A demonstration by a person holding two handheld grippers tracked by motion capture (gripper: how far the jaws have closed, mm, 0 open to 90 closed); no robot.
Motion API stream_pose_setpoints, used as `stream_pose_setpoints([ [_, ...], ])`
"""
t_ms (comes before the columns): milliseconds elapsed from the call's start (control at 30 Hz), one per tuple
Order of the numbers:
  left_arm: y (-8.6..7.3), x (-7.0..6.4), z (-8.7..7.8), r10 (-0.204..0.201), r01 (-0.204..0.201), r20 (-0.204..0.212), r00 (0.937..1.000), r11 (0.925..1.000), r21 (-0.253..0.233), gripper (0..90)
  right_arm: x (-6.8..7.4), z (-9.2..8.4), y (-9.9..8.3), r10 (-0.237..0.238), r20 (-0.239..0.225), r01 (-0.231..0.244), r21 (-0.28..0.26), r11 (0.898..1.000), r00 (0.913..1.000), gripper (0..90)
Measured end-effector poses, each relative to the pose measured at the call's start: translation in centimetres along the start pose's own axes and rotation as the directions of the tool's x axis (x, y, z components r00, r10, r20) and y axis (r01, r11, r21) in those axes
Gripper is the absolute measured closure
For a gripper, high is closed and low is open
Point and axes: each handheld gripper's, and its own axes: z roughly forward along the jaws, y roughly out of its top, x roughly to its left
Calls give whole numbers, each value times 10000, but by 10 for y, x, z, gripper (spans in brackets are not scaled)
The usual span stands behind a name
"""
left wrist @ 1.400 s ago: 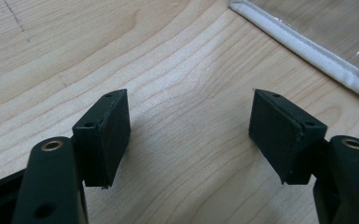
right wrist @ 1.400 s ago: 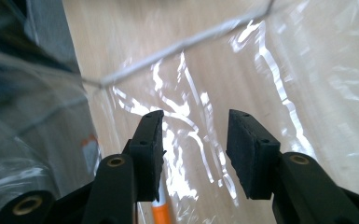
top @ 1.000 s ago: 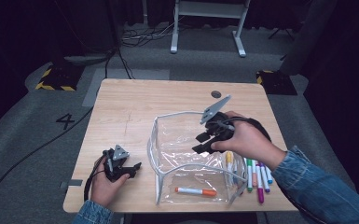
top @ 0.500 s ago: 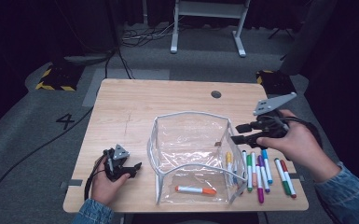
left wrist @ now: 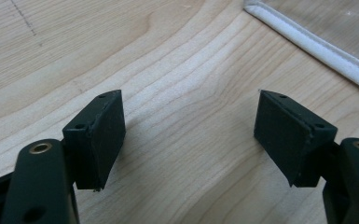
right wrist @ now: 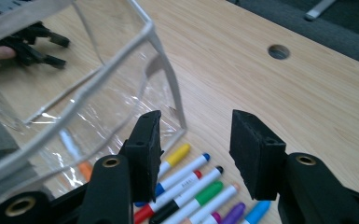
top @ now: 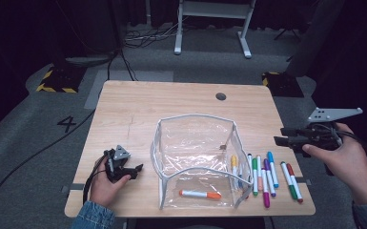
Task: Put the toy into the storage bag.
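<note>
A clear pouch [top: 195, 160] stands open-topped on the surface [top: 171, 102], between the two hands. One orange marker [top: 200, 194] lies inside it, near the front wall. Just beside the pouch's right wall a row of markers [top: 265, 175] is laid out on the wood: yellow, green, purple, blue, with a green and a red one a little farther right. The same row is seen below the jaws in the right gripper view [right wrist: 200, 186].

The step in hand is judged to be the filling of the pouch, marker by marker, with one placed and the rest waiting. The right tongs [top: 286, 140] are held off the right edge of the surface, above and beyond the row, spread and with nothing between the pads [right wrist: 256, 149]. The left tongs [top: 132, 171] are rested on the wood just left of the pouch, also spread and empty, with bare wood seen between the pads [left wrist: 289, 135].

For the next move, the right tongs would have to be brought down over one marker, across its barrel, and pressed onto it without its neighbours being rolled. The pouch rim may need steadying by the left tongs.
</note>
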Motion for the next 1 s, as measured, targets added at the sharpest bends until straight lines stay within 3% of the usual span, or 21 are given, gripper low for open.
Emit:
stream_pose_setpoints([
  [200,0,0,0,11,-11,-11,10000,10000,32,250,-17,-7,-35,266,1033,-301,332,9990,9943,557],
  [333,0,0,0,8,-8,-11,10000,10000,31,250,-31,-5,-68,685,1683,-796,602,9950,9833,572],
  [500,0,0,0,5,-5,-22,10000,10000,8,250,-49,10,-111,1329,2179,-1600,1114,9808,9669,586],
  [600,0,0,0,2,-2,-23,10000,10000,10,250,-56,23,-132,1591,2328,-1951,1406,9707,9594,595],
  [767,0,0,0,9,-9,-11,10000,10000,31,250,-62,43,-159,1629,2610,-2193,2039,9541,9515,603],
  [1000,0,0,0,10,-10,-13,10000,10000,31,250,-65,59,-183,1850,2739,-2558,2508,9336,9438,617],
])
